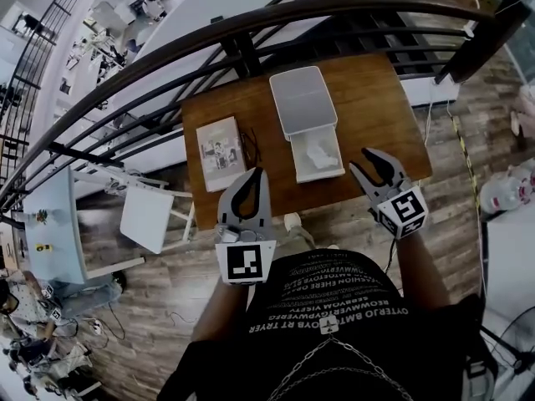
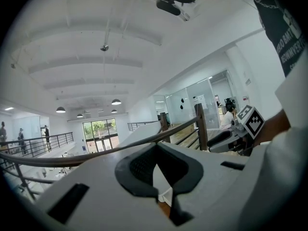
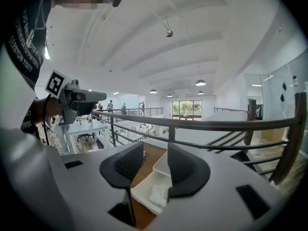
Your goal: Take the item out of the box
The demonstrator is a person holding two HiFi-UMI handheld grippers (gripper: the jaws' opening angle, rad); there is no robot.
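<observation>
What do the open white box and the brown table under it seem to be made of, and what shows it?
Box: probably cardboard or thin plastic, matt white. Its walls are thin and flat, with no gloss. Table: wood or wood-look laminate with a dull finish. The top is warm brown and faintly streaked, but which of the two it is cannot be told.

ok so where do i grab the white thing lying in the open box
Probably pinch the crumpled middle of the white item, coming straight down from above: it lies low in the open box, whose walls block any sideways approach. The right tool, jaws apart, is nearest.
</observation>
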